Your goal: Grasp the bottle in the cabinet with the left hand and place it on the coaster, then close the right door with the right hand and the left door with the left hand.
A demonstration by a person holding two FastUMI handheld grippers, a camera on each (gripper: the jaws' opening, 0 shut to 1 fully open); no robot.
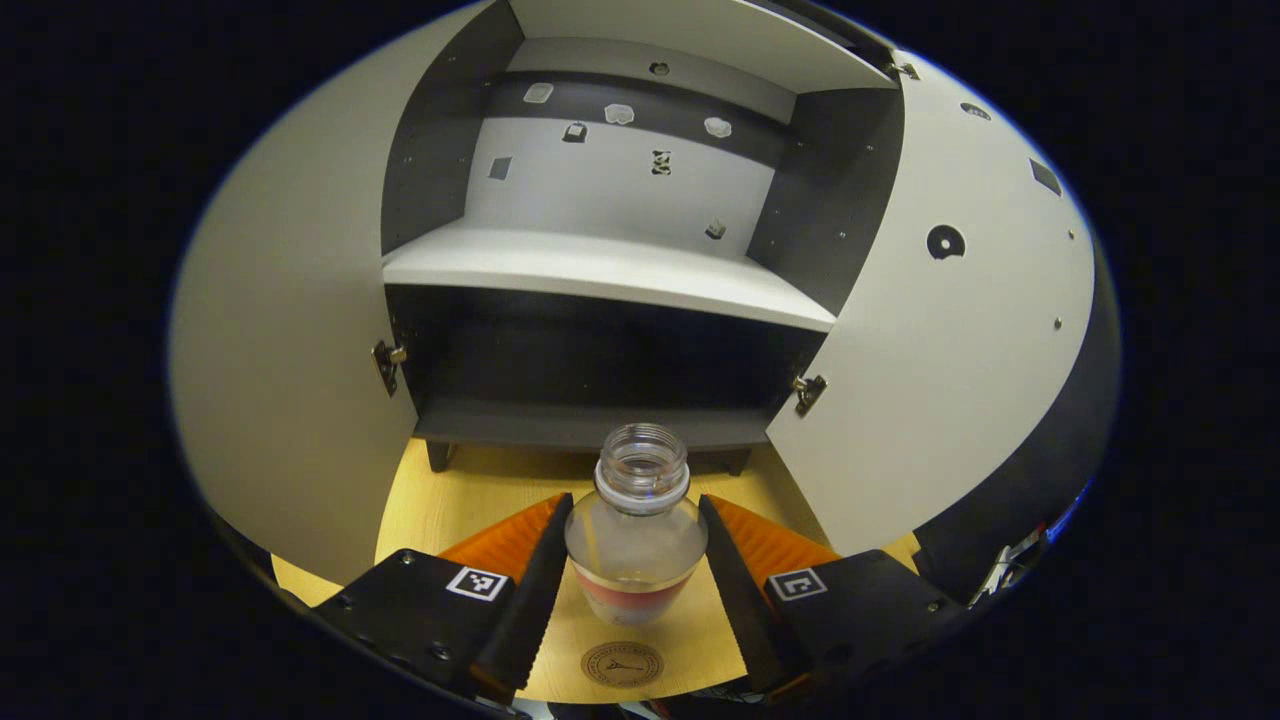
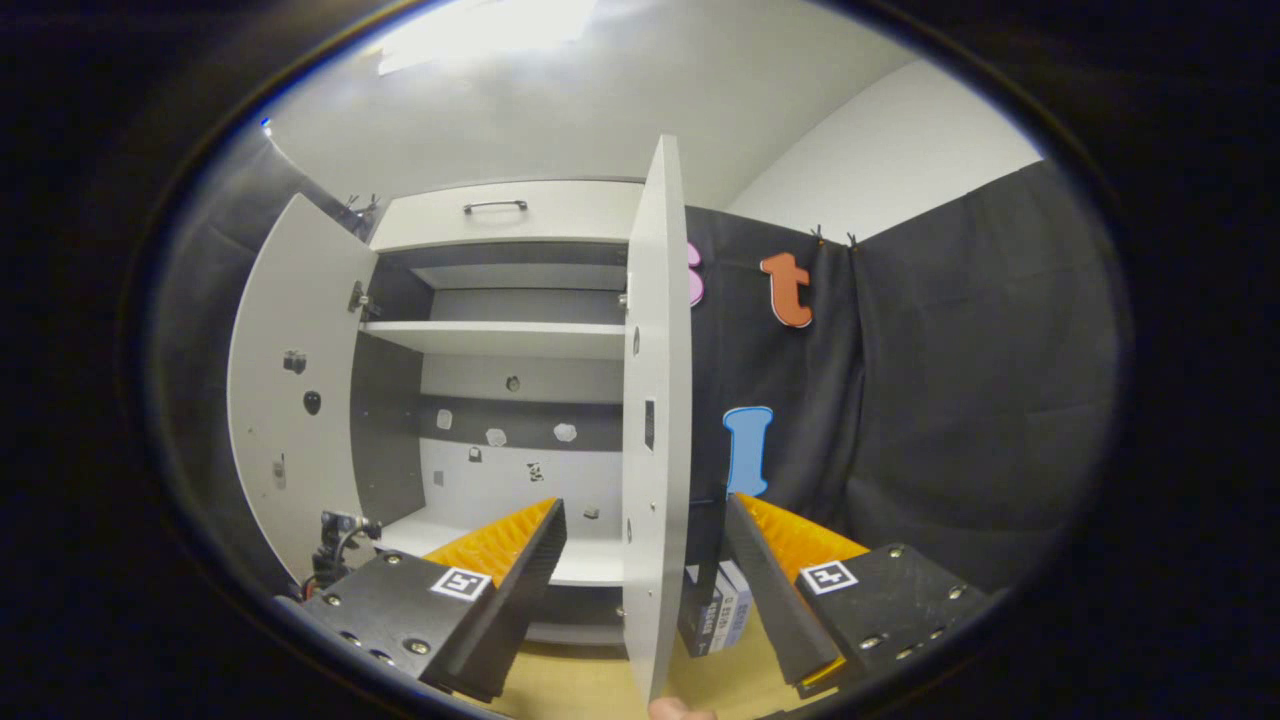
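- The left gripper [image 1: 636,580] has its fingers spread either side of the bottle [image 1: 636,545], with thin gaps showing, so nothing is squeezed.
- The clear, capless bottle stands upright on the wooden table [image 1: 450,510], in front of the open cabinet [image 1: 600,270], just beyond the round coaster [image 1: 622,663].
- Both doors are swung wide: left door [image 1: 290,400], right door [image 1: 940,370].
- The right gripper [image 2: 645,590] is open, its fingers straddling the near edge of the right door [image 2: 655,400] without pinching it.
- A small box [image 2: 716,610] sits beside the cabinet.
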